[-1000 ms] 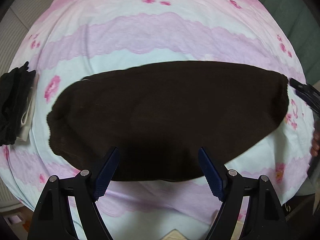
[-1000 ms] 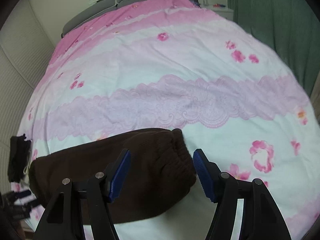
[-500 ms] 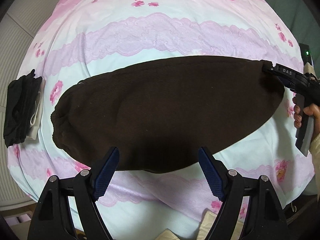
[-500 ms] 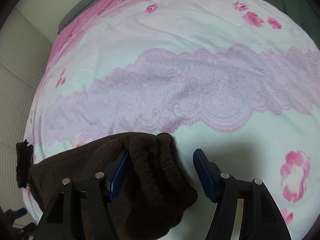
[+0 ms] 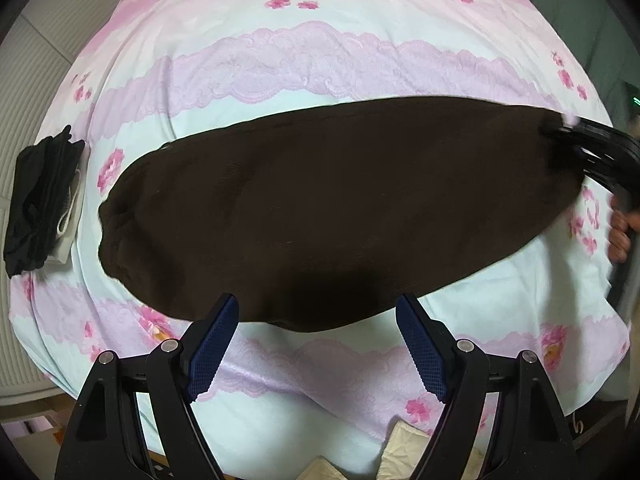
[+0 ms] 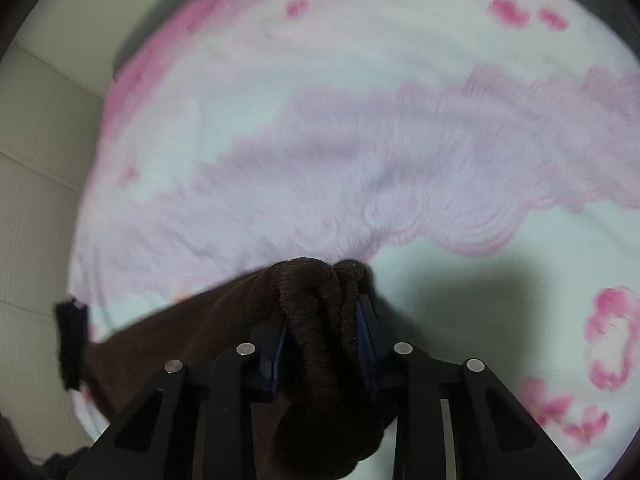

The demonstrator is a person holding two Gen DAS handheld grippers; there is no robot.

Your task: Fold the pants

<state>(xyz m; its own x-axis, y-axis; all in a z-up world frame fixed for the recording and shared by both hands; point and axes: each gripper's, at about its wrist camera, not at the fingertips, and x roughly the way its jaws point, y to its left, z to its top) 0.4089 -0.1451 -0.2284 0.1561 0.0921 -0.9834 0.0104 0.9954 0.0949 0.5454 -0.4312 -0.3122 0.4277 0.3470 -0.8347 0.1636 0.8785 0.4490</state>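
Pants [image 5: 340, 208]: 1 pair, right gripper [image 6: 322, 334] clamping its bunched end.

The right wrist view is smeared throughout: the bedspread [image 6: 360, 140] pattern shows only as soft pink and lilac patches. There the right claw [image 6: 322, 344] has its pads mostly buried under the bunched waistband of the brown pants [image 6: 316, 320], whose lower part runs off the bottom edge. In the left wrist view the right claw [image 5: 600, 148] is blurred and cut by the right edge, as is the hand [image 5: 620, 236] behind it. The dark folded clothes [image 5: 36, 204] at the left cannot be identified.
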